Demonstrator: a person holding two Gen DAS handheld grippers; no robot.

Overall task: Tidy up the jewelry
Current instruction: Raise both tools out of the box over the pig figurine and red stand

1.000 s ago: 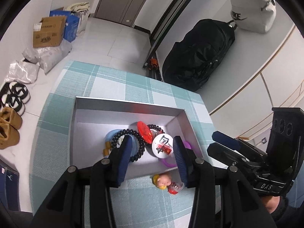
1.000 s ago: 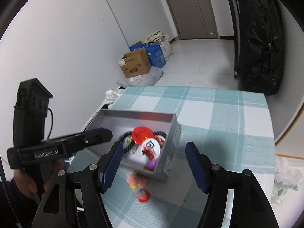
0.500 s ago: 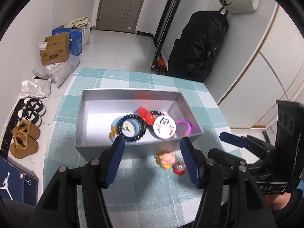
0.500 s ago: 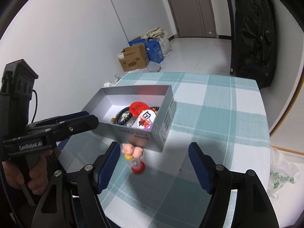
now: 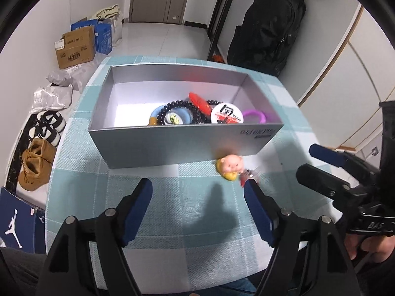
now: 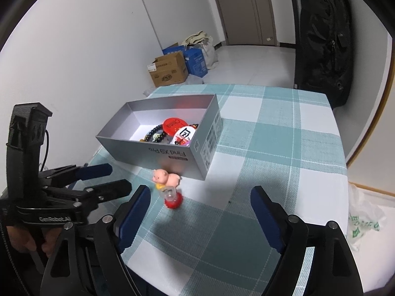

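— Left gripper (image 5: 197,192): jaws spread wide, nothing between them, hovering above the checked teal-and-white surface (image 5: 172,222) on the near side of the silver box (image 5: 172,148). Seen from the right wrist camera too, low at the left (image 6: 106,177), jaws likewise parted.

— Right gripper (image 6: 200,194): jaws also wide apart and empty, held over the surface short of the box's corner. Visible in the left wrist view at the far right (image 5: 318,162), gripped by a hand (image 5: 365,249).

— Inside the box, toward its right half: a black bead bracelet (image 5: 182,113) lying over a blue ring-shaped piece (image 5: 170,117), a red round badge (image 5: 200,102) tilted against the beads, a white round badge (image 5: 227,117) with a red-and-black print, and a purple ring (image 5: 256,116) just beside the right wall. Left half of the box floor bare.

— Outside the box: a small pink pig figure (image 6: 165,178) on a yellow base, on the surface just beside the near wall, close to the printed lettering. Touching or nearly touching it, a little red-based charm with a clear top (image 6: 172,197); hard to tell which, both slightly blurred.

— In the left wrist view, same pig (image 5: 229,167) close by the left gripper's right fingertip (image 5: 251,192), red charm partly hidden behind that tip.

— Beyond the surface: cardboard box (image 6: 170,72) on the floor, black bag (image 6: 323,46) against the wall.
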